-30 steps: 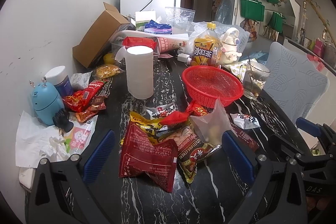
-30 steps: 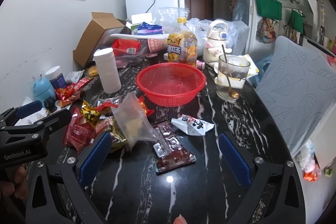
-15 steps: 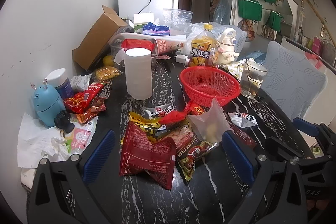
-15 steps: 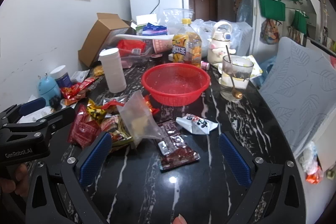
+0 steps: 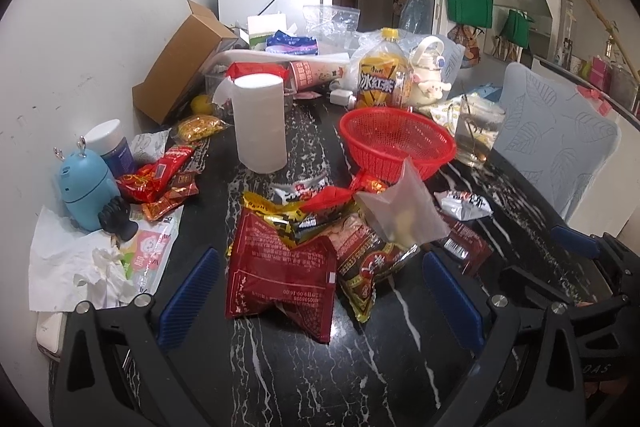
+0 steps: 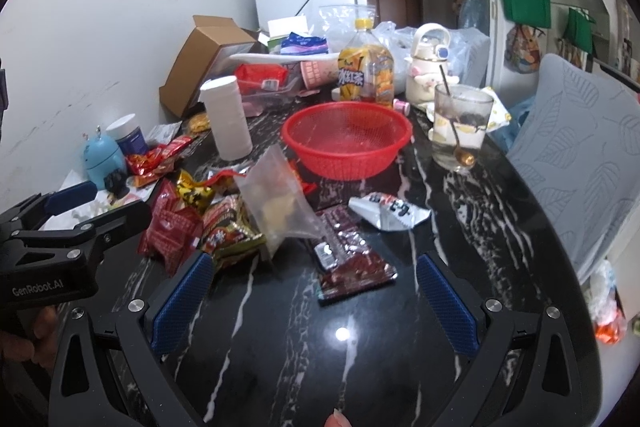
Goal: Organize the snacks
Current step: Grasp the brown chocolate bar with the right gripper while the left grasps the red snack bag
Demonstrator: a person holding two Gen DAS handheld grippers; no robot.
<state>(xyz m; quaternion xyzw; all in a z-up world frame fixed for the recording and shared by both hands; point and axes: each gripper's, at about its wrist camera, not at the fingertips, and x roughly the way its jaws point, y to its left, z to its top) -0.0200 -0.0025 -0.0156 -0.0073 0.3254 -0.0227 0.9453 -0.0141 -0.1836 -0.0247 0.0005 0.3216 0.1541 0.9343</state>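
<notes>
Left wrist view. Your left gripper (image 5: pixel 320 291) hangs over the black marbled surface (image 5: pixel 384 367), its blue-padded fingers (image 5: pixel 188 299) spread wide and holding nothing. Between them lies a dark red snack packet (image 5: pixel 280 275), resting on the surface. Touching it on the right: a red-and-gold packet (image 5: pixel 368 263) and a frosted plastic pouch (image 5: pixel 404 211) propped on top. Behind these, a yellow-and-black packet (image 5: pixel 276 215). Further back stands an empty red mesh basket (image 5: pixel 396 143), with a white cylindrical container (image 5: pixel 260 123) to its left and an iced-tea bottle (image 5: pixel 380 75) behind it. Against the wall on the left: a blue robot-shaped gadget (image 5: pixel 82 191), more red packets (image 5: pixel 156 179), crumpled white paper (image 5: pixel 72 263). Your right gripper (image 5: pixel 576 247) shows at the right edge.

Right wrist view. Your right gripper (image 6: pixel 316 303) also has its fingers (image 6: pixel 448 299) spread, empty, above bare surface (image 6: pixel 340 359). Just ahead lies a flat maroon packet (image 6: pixel 348 259), with a white crumpled wrapper (image 6: pixel 388 213) near it to the right. The snack heap (image 6: pixel 208 223) sits left of centre, the frosted pouch (image 6: pixel 276 203) leaning over it. The red basket (image 6: pixel 346 139) stands behind, apart from the heap. A glass with a spoon (image 6: pixel 460 127) stands right of the basket. Your left gripper (image 6: pixel 68 227) enters from the left edge.
</notes>
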